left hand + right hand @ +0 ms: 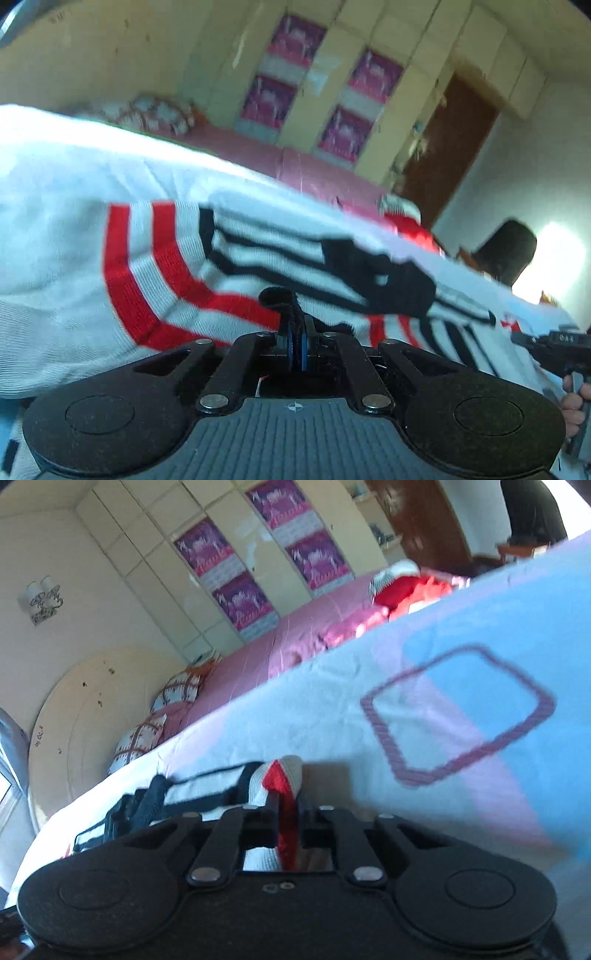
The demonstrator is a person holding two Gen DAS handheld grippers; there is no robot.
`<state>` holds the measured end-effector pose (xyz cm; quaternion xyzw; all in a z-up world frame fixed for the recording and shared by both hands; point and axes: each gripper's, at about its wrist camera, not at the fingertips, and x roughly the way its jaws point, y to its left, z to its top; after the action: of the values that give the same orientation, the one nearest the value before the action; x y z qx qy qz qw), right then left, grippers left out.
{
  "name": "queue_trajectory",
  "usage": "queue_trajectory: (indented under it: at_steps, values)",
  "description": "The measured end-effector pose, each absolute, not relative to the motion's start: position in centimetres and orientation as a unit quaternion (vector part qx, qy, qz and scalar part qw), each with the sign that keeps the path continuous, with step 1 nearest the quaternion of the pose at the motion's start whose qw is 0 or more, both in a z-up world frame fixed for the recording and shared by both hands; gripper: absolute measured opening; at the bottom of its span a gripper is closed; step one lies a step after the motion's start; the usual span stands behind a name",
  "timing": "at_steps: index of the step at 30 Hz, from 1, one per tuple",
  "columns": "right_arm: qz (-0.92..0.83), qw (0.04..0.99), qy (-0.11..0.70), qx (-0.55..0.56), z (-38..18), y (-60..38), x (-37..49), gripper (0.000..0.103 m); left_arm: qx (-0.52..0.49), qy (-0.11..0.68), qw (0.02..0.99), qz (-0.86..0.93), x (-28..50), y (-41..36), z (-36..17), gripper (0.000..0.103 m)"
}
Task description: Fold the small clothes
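Observation:
A small white knit garment [110, 221] with red and black stripes fills the left wrist view, stretched out over the bed. My left gripper [295, 325] is shut on a black edge of it. In the right wrist view my right gripper [286, 812] is shut on a red and white corner of the same garment [280, 775], whose black-striped part trails off to the left. The right gripper [550, 347] also shows at the far right of the left wrist view, held in a hand.
A light blue and pink sheet [461, 664] with a purple square outline covers the near surface. Behind it lies a pink bed [258, 653] with pillows [177, 694] and a red cloth pile [406, 587]. A cream wardrobe [332, 74] and a brown door [443, 147] stand beyond.

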<state>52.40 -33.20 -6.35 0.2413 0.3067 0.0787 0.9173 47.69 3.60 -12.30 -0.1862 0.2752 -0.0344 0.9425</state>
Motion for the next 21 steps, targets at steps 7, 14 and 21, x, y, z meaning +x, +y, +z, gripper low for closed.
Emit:
queue_trajectory:
  at_steps: [7, 14, 21]
  values:
    - [0.052, 0.922, 0.315, 0.221, -7.7, -33.3, 52.9, 0.010, -0.160, 0.303, 0.940, -0.003, 48.4, 3.3, -13.1, 0.005]
    - [0.081, 0.942, 0.277, 0.172, -3.9, -32.5, 48.6, 0.025, -0.152, 0.242, 0.956, 0.061, 45.4, 3.2, -10.2, 0.040]
    - [0.123, 0.936, 0.327, 0.040, -5.6, -25.8, 45.9, 0.025, -0.029, 0.336, 0.941, -0.035, 49.5, -5.5, -12.3, 0.075]
